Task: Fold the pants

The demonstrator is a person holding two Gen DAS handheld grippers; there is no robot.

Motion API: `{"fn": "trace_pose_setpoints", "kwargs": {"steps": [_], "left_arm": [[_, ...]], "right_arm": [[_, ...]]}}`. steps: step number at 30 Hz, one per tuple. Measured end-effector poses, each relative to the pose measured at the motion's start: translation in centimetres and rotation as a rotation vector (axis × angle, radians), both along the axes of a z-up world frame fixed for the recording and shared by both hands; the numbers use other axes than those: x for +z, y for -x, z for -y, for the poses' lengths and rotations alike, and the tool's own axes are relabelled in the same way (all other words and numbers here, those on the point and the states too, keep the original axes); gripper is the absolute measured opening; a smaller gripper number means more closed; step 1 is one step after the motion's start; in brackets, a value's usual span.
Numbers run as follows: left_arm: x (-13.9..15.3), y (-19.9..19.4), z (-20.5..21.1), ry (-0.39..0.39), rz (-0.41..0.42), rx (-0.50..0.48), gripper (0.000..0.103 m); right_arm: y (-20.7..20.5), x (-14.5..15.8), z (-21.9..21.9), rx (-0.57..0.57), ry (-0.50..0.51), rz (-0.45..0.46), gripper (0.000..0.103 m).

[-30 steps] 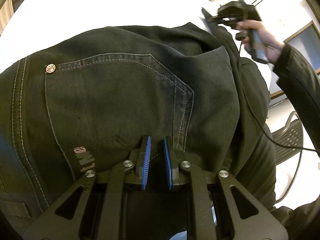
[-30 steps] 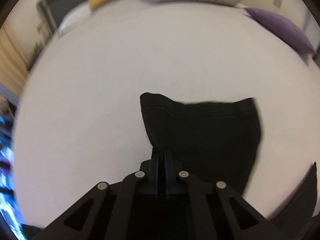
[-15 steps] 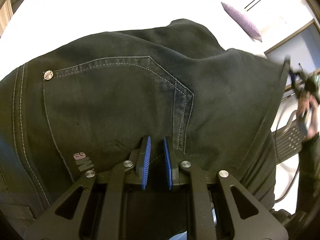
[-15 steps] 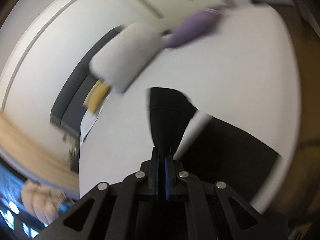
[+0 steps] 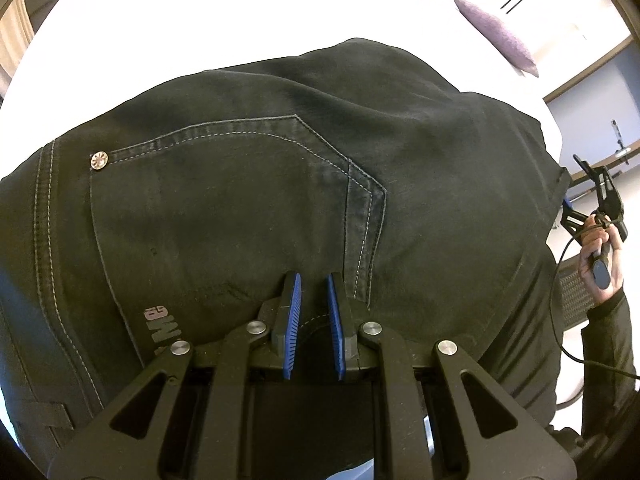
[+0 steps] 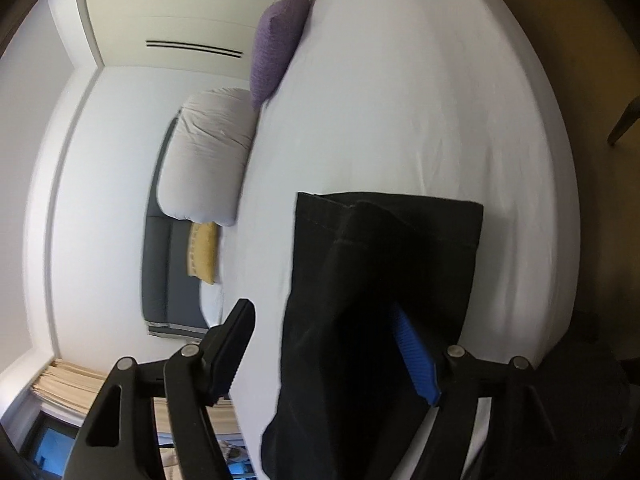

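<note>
Left gripper (image 5: 313, 320): fingers nearly together, apparently pinching the dark fabric at the pocket's lower edge, probably to anchor it.
Right gripper (image 6: 332, 356): fingers spreading wide; the folded leg end lies loose between them, unpressed, so this looks like a release.
Pants (image 5: 280, 184): spread on the bed; black denim, pale stitching, angular back pocket, metal rivet (image 5: 99, 160).
Bed (image 6: 400, 100): smooth white sheet.
Cushion (image 6: 276, 44): purple, woven, far end.
</note>
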State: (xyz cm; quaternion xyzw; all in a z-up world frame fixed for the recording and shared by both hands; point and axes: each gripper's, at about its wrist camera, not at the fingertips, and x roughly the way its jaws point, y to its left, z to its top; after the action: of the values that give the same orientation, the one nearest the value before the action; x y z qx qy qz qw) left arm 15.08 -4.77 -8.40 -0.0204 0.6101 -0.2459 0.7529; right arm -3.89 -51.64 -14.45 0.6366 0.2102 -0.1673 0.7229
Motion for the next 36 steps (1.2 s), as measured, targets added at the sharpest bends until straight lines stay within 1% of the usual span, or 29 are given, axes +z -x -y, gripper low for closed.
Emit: {"fn": "trace_pose_setpoints", "kwargs": {"steps": [1,2,3,4,6,7,8,10,12,13,14,15,16,17,18,19,20,21,22,23,24,25,26,28,30,32,34,36], "left_arm": [[0.0,0.0,0.2,-0.002,0.001,0.000,0.014],[0.0,0.2,0.1,-0.002,0.002,0.000,0.014],[0.0,0.2,0.2,-0.003,0.002,0.001,0.014],[0.0,0.3,0.3,-0.004,0.003,0.002,0.014],[-0.1,0.5,0.3,-0.003,0.005,0.005,0.014],[-0.1,0.6,0.2,-0.002,0.007,0.006,0.014],[-0.1,0.7,0.1,-0.001,0.008,0.008,0.014],[-0.2,0.8,-0.1,0.002,0.011,0.012,0.014],[-0.2,0.9,-0.1,0.002,0.015,0.014,0.014],[-0.2,0.9,-0.1,0.002,0.015,0.013,0.014],[-0.2,0.9,-0.2,0.002,0.015,0.013,0.014],[-0.2,0.9,-0.2,0.000,0.014,0.013,0.014],[-0.2,0.9,-0.2,0.000,0.015,0.014,0.014],[-0.2,0.9,-0.2,-0.001,0.015,0.014,0.014],[-0.2,1.0,-0.2,-0.001,0.016,0.015,0.014],[-0.2,1.0,-0.2,0.001,0.017,0.016,0.014],[-0.2,1.0,-0.2,0.003,0.018,0.018,0.014],[-0.2,1.0,-0.3,0.006,0.018,0.020,0.014],[-0.2,1.1,-0.3,0.008,0.019,0.021,0.014],[-0.2,1.1,-0.4,0.008,0.020,0.021,0.014],[-0.2,1.1,-0.4,0.008,0.020,0.022,0.014],[-0.2,1.1,-0.4,0.007,0.021,0.022,0.014],[-0.2,1.1,-0.4,0.005,0.021,0.022,0.014],[-0.1,1.1,-0.4,-0.001,0.023,0.020,0.014],[-0.1,1.1,-0.2,-0.004,0.022,0.023,0.014],[0.0,1.2,0.0,-0.010,0.025,0.024,0.014],[0.1,1.2,0.1,-0.014,0.027,0.025,0.014],[0.1,1.3,0.2,-0.013,0.028,0.029,0.014]], "right_arm": [[0.7,-0.2,0.1,0.006,-0.001,-0.011,0.063],[1.0,-0.5,0.5,0.014,-0.006,-0.018,0.048],[1.0,-0.7,0.8,0.017,-0.012,-0.032,0.042],[1.0,-1.1,1.0,0.008,-0.023,-0.040,0.038],[1.3,-1.7,1.9,-0.027,-0.063,-0.015,0.035],[1.3,-1.9,2.3,-0.040,-0.074,-0.013,0.030],[1.4,-2.0,2.8,-0.053,-0.080,-0.020,0.022],[1.0,-1.4,3.2,-0.048,-0.070,-0.031,0.012],[-0.4,0.4,3.3,0.017,-0.011,-0.020,0.010],[-0.9,1.5,3.1,0.048,0.025,0.003,0.009],[-1.4,3.1,2.8,0.081,0.062,0.074,0.009],[-1.5,4.0,2.7,0.097,0.066,0.143,0.009],[-1.6,4.4,2.7,0.105,0.067,0.177,0.009],[-1.6,4.3,3.0,0.113,0.063,0.183,0.012],[-1.3,3.9,3.2,0.105,0.060,0.153,0.012],[-0.8,3.2,3.6,0.080,0.061,0.089,0.019],[0.3,1.7,4.1,0.021,0.047,-0.031,0.044],[1.5,0.4,4.4,-0.038,0.006,-0.095,0.059],[3.1,-1.0,4.6,-0.112,-0.066,-0.106,0.072],[4.6,-2.2,4.7,-0.166,-0.133,-0.055,0.073],[5.7,-2.9,4.5,-0.187,-0.173,-0.004,0.073],[6.1,-3.1,4.3,-0.174,-0.180,0.006,0.076],[6.1,-3.0,3.8,-0.133,-0.171,0.005,0.076],[5.8,-2.5,2.6,-0.092,-0.134,0.003,0.076],[4.7,-1.5,1.3,-0.015,-0.075,0.004,0.071],[3.2,-1.0,0.4,0.047,-0.042,-0.028,0.057],[1.3,-0.3,-0.2,0.102,0.024,-0.079,0.050],[0.5,0.2,-0.4,0.133,0.055,-0.095,0.043]]}}
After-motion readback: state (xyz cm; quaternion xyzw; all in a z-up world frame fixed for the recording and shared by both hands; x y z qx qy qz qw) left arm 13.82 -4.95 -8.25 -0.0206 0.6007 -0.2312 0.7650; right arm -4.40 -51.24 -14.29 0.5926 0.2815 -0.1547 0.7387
